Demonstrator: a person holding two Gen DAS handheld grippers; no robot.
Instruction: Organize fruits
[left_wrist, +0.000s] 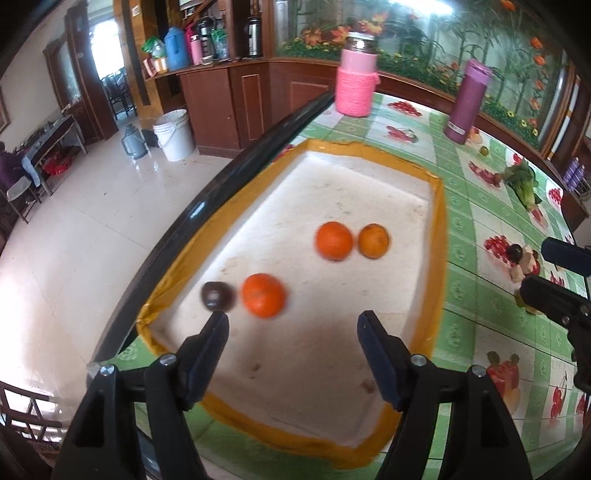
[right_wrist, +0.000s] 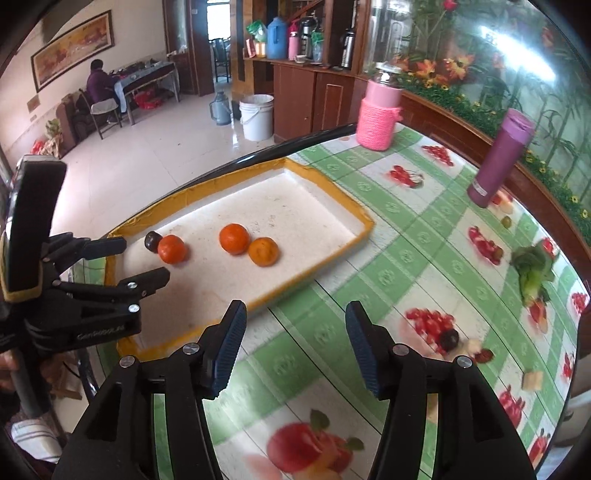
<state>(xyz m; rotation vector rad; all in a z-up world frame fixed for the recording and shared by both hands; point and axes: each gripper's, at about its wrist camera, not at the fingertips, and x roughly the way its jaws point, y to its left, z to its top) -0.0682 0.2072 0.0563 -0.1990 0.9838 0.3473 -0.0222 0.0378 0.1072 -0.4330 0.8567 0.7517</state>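
A white tray with a yellow taped rim (left_wrist: 439, 229) (right_wrist: 332, 188) lies on the fruit-print tablecloth. It holds three oranges (left_wrist: 263, 295) (left_wrist: 334, 240) (left_wrist: 373, 240) and a dark plum (left_wrist: 217, 295) (right_wrist: 152, 240). My left gripper (left_wrist: 292, 321) (right_wrist: 144, 260) hangs open over the tray's near end, with nothing between its fingers. My right gripper (right_wrist: 295, 308) stands open above the bare cloth beside the tray, also with nothing in it. Another dark plum (right_wrist: 449, 339) (left_wrist: 514, 252) lies on the cloth to the right among small fruit pieces.
A pink knit-covered jar (right_wrist: 380, 118) and a purple bottle (right_wrist: 498, 158) stand at the table's far side. A leafy green vegetable (right_wrist: 533, 273) and a small green fruit (right_wrist: 506, 221) lie on the right. The table's black edge (right_wrist: 258, 155) runs behind the tray. A person sits far off.
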